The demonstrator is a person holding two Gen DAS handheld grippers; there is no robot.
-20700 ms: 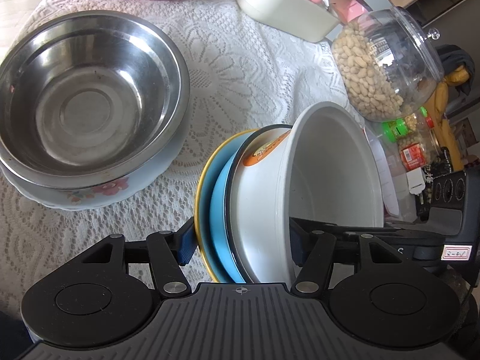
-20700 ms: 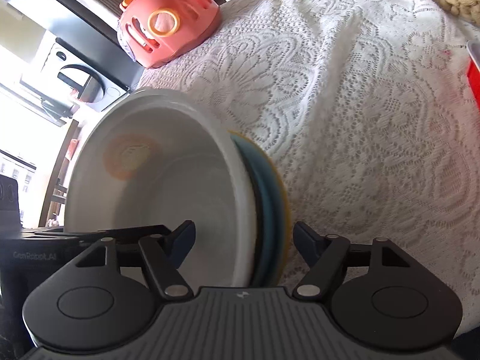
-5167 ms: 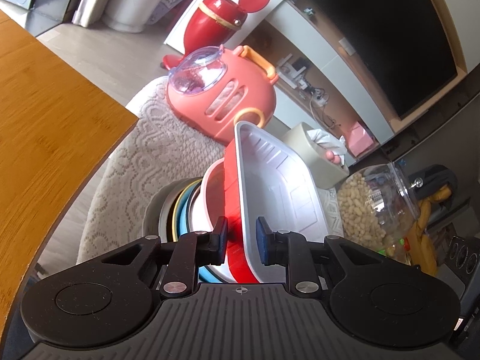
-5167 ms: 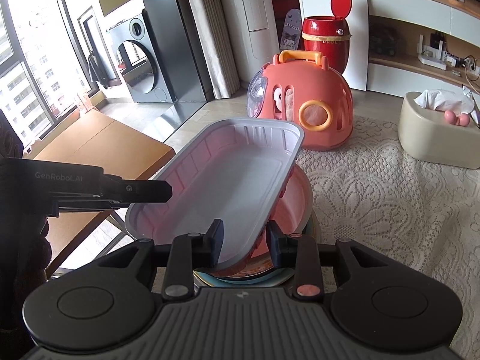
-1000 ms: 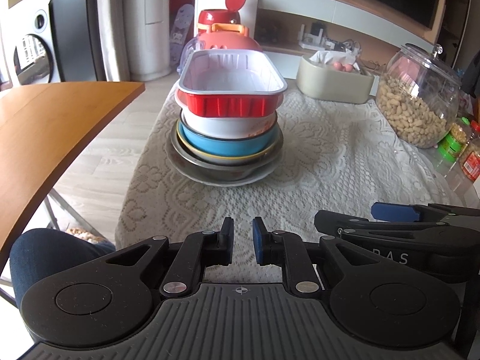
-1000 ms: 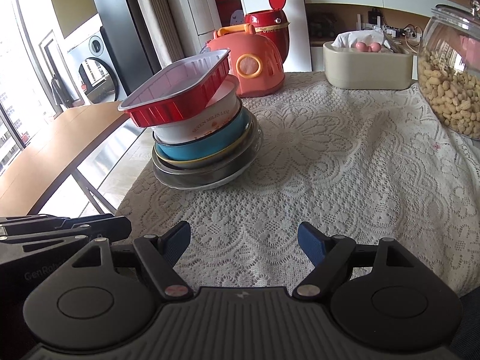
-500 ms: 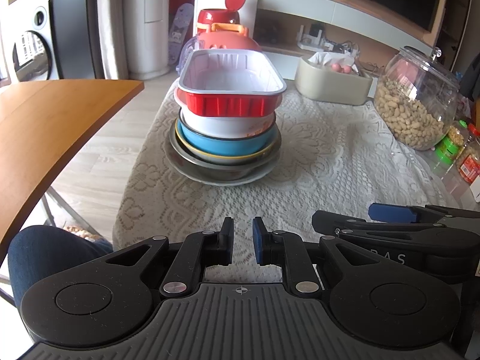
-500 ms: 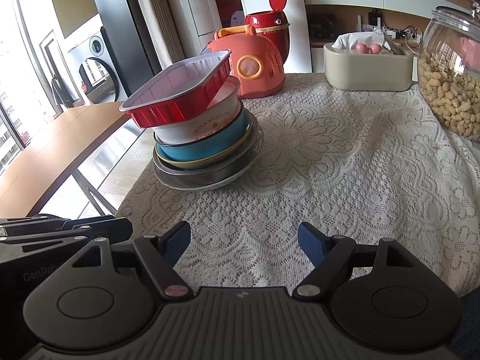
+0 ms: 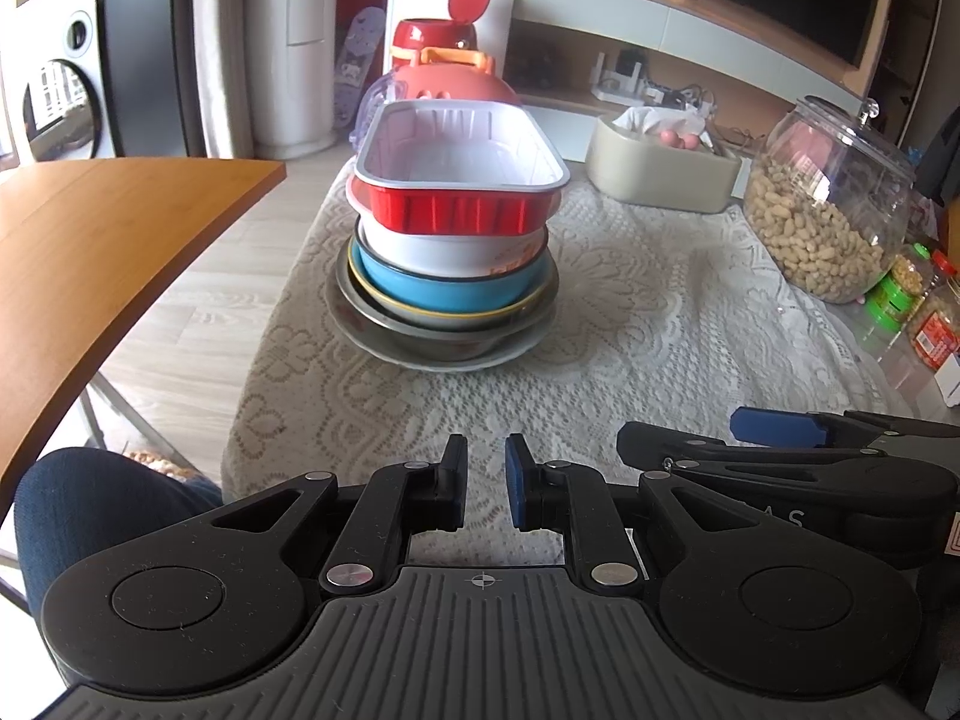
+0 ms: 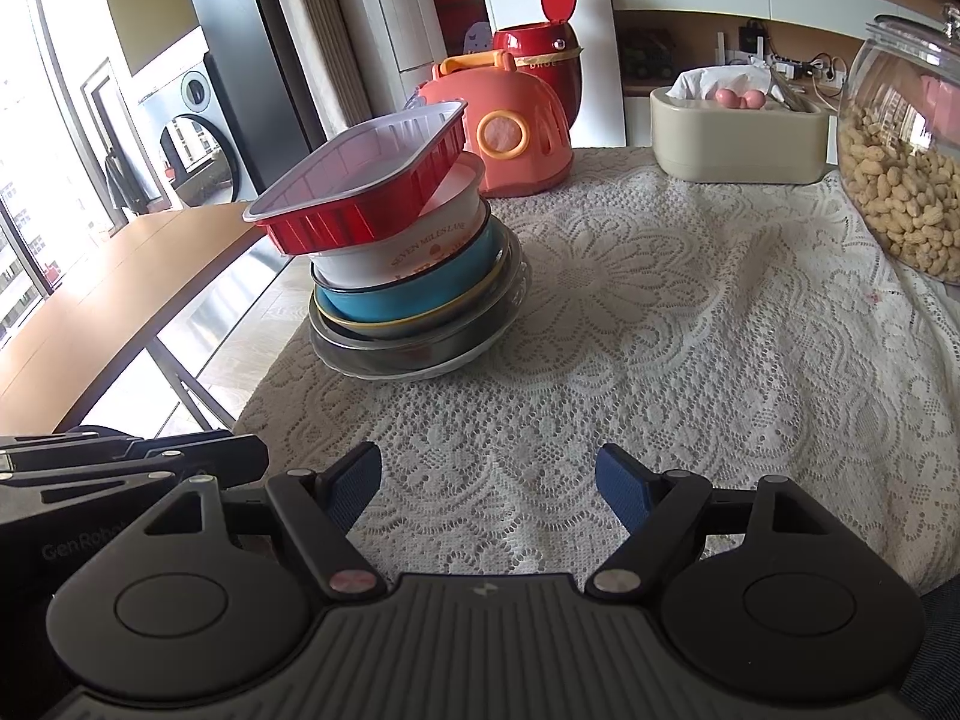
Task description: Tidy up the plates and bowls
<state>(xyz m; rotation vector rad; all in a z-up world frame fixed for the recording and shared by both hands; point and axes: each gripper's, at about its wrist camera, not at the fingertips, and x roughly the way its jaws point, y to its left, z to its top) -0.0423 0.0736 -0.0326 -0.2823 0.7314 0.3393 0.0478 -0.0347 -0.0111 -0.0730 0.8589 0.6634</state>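
One stack of dishes stands on the lace-covered table (image 9: pixel 630 312). From the bottom: a white floral plate (image 9: pixel 456 363), a steel bowl (image 9: pixel 384 324), a yellow-rimmed blue bowl (image 9: pixel 444 294), a white bowl (image 9: pixel 432 249) and a red foil tray (image 9: pixel 459 180) with a white inside, sitting tilted on top. The stack also shows in the right wrist view (image 10: pixel 408 276). My left gripper (image 9: pixel 485 489) is nearly shut and empty, near the table's front edge. My right gripper (image 10: pixel 489 489) is open and empty, also well short of the stack.
A jar of peanuts (image 9: pixel 828 210), a beige tissue box (image 9: pixel 660 171) and small jars (image 9: pixel 900 294) stand at the right and back. A coral pet carrier (image 10: pixel 510 126) is behind the stack. A wooden table (image 9: pixel 90 252) stands to the left across a gap.
Over the last second both grippers have held nearly still, drifting only slightly. About five seconds ago both were shut on the red tray above the stack; it now rests there, released.
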